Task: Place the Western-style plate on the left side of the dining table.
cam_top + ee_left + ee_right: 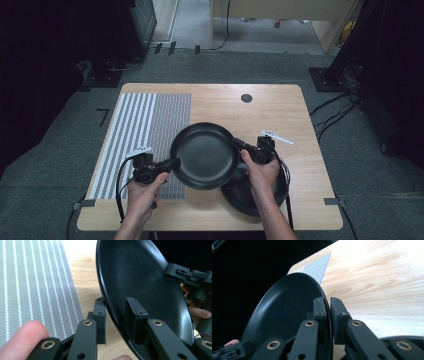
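Wooden tabletop (pixel 280 107), near edge: my left gripper (pixel 172 163) and right gripper (pixel 237 145) each clench opposite rims of the round black plate (pixel 204 155), held above a second black plate (pixel 245 197).

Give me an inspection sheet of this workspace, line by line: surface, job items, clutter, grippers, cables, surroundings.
Surface: wooden table, striped mat on its left part.
Job's things: black plate held between both grippers; second black plate on the table beneath.
Clutter: small white object at right; dark round spot near the far edge.
Grippers: left gripper and right gripper each clamp the plate's rim.
Cables: black cable trails from the left gripper.
Surroundings: grey carpet, floor cables at right.
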Action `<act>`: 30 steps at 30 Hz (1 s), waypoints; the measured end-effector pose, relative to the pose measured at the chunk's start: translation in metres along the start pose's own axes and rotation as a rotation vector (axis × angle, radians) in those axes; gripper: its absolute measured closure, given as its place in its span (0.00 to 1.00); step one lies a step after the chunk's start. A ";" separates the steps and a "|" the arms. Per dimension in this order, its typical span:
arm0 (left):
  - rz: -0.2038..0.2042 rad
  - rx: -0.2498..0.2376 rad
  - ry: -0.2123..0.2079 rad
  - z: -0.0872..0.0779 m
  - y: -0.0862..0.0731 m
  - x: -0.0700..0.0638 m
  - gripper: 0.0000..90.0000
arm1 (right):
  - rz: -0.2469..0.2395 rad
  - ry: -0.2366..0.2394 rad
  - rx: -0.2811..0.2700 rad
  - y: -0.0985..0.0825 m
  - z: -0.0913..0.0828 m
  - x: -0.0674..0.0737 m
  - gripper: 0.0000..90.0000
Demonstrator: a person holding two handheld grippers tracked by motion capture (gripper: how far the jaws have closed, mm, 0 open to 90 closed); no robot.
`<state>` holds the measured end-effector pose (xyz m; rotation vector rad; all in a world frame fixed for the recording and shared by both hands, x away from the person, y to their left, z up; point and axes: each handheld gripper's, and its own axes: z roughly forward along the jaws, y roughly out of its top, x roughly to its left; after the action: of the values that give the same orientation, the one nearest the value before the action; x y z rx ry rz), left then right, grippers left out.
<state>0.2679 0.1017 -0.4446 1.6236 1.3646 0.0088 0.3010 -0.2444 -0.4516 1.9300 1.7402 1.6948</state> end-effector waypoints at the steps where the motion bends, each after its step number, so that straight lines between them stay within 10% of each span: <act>1: -0.003 -0.002 0.002 -0.001 0.001 0.002 0.80 | -0.003 0.001 0.001 0.001 0.003 0.001 0.94; 30: -0.093 -0.069 0.072 -0.028 0.016 0.052 0.80 | -0.044 0.033 0.072 0.011 0.074 0.040 0.93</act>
<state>0.2839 0.1608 -0.4477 1.5145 1.4778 0.0591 0.3510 -0.1761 -0.4480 1.8876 1.8658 1.6818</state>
